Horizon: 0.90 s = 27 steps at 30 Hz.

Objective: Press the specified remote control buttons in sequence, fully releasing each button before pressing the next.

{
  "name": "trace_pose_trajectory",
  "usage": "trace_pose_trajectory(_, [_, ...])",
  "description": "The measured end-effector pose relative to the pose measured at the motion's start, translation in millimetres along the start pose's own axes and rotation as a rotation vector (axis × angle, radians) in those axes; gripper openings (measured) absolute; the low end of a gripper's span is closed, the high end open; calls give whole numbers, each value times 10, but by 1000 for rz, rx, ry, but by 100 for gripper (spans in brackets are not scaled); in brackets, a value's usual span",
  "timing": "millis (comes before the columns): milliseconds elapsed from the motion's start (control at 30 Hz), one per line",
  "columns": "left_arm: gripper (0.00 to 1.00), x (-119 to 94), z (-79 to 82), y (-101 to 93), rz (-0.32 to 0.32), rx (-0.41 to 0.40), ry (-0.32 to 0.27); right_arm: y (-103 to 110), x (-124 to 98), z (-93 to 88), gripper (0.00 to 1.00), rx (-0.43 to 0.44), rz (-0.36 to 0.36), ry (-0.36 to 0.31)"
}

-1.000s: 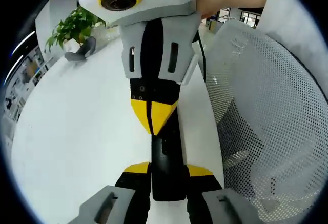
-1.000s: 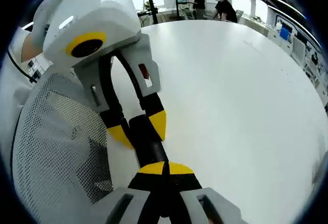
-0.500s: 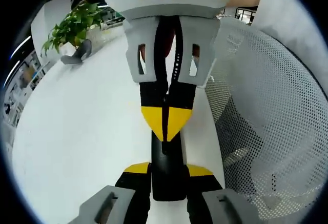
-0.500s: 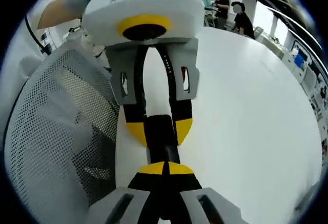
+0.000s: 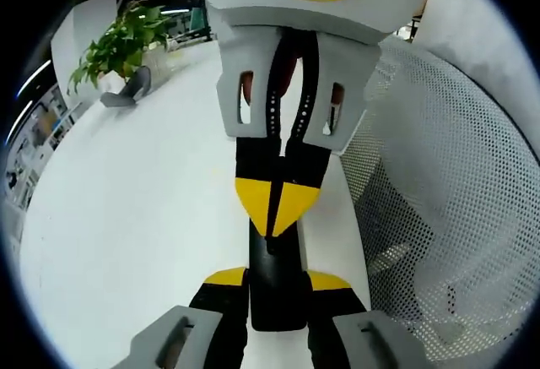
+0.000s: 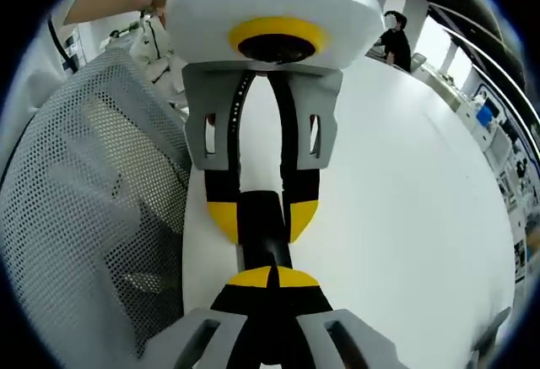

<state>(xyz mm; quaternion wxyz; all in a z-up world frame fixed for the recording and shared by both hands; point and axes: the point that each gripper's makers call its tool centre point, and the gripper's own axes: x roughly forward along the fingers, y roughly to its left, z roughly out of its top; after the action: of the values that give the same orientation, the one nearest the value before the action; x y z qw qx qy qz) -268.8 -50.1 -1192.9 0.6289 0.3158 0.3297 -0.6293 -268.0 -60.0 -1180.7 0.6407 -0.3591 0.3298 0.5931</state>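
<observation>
Black remote point(image 5: 275, 280) clamped between the jaws of the left gripper point(image 5: 277, 283), its far end under the closed tips of the right gripper point(image 6: 270, 278), perhaps touching, white table point(image 5: 135, 217), mesh chair point(image 5: 439, 208) beside

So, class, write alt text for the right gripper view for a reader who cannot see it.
Two claws meet over a black remote control above a white table: the left claw grips its far end, the right claw presses its closed tips on it. A mesh chair back stands at left.
</observation>
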Motion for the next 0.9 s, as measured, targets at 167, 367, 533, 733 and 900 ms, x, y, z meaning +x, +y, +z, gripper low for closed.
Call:
trace_pose_trajectory(167, [25, 3, -1, 1, -1, 1, 7, 31, 20, 38, 0, -20, 17, -9])
trace_pose_trajectory(367, [25, 1, -1, -3, -2, 6, 5, 26, 37, 43, 0, -68, 30, 10])
trace_pose_trajectory(533, [25, 3, -3, -7, -8, 19, 17, 14, 54, 52, 0, -71, 29, 6])
trace_pose_trajectory(733, [25, 9, -3, -9, -23, 45, 50, 39, 73, 66, 0, -169, -33, 13])
trace_pose_trajectory(900, [25, 6, -9, -14, -25, 48, 44, 46, 75, 76, 0, -196, -113, -6])
